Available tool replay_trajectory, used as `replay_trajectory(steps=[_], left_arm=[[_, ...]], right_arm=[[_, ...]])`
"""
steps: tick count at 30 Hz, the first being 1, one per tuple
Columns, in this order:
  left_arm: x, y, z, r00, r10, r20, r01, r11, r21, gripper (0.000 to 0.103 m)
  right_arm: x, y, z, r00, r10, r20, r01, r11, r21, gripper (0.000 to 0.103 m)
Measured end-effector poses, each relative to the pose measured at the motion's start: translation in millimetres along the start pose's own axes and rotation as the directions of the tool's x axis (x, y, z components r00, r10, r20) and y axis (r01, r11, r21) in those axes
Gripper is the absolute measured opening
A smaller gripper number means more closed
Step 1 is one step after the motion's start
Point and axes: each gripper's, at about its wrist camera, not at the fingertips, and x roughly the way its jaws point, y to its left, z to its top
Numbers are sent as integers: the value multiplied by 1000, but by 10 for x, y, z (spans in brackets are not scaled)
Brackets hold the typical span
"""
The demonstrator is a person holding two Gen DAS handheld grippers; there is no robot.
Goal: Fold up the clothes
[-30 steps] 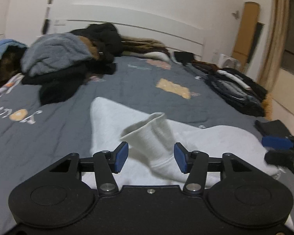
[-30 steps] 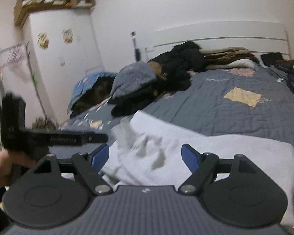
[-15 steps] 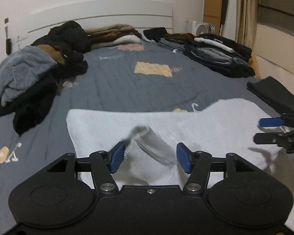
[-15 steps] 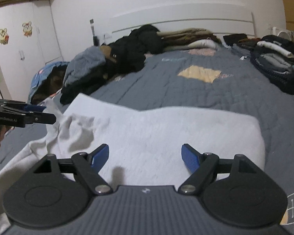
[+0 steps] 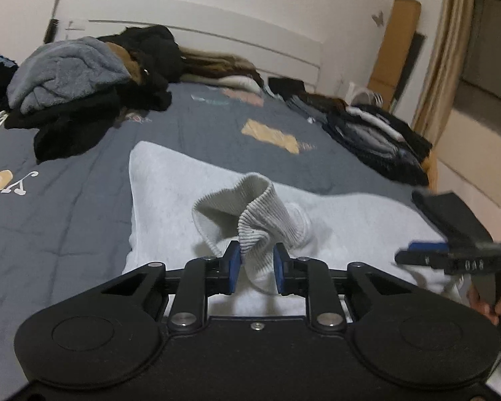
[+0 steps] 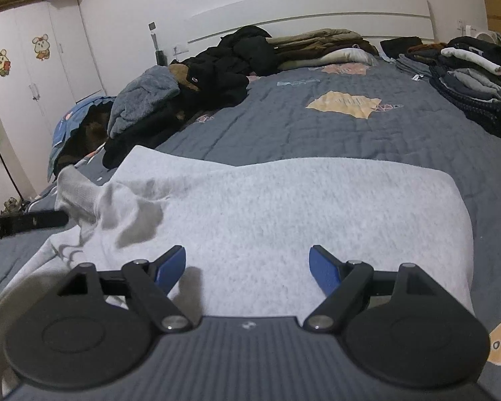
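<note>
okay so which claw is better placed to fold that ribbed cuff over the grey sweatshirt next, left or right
Left. The left claw has just been closing around the ribbed cuff of the grey sweatshirt. The right claw is open over the sweatshirt's body, with nothing between its pads.

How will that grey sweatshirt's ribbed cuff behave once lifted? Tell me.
Probably floppy: the ribbed cuff already bunches and folds between the left tongs. Likely light, and it should drag the sleeve along.

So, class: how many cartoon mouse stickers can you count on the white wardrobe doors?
2: one mouse sticker on the left door, another mouse sticker on the next door, higher. More may be hidden beyond the frame.
</note>
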Motion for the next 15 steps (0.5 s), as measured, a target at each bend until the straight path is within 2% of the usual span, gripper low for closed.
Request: replay_trajectory(steps=[4, 9, 10, 11, 15], left_arm=[[58, -2, 93, 998, -15, 54, 18, 999, -44, 27], [130, -115, 83, 998, -34, 58, 32, 999, 28, 27], [140, -118, 69, 998, -40, 52, 38, 998, 41, 13], [150, -121, 65, 999, -39, 38, 37, 998, 55, 4], [91, -56, 93, 999, -6, -39, 10, 996, 93, 3]], right_arm=[[20, 37, -8, 1000, -2, -4, 2, 1000, -8, 81], [52, 70, 15, 1000, 8, -2, -8, 1000, -3, 81], [59, 78, 22, 1000, 11, -1, -11, 1000, 0, 81], [66, 87, 30, 1000, 13, -1, -13, 1000, 3, 81], [92, 119, 53, 1000, 20, -1, -20, 1000, 1, 81]])
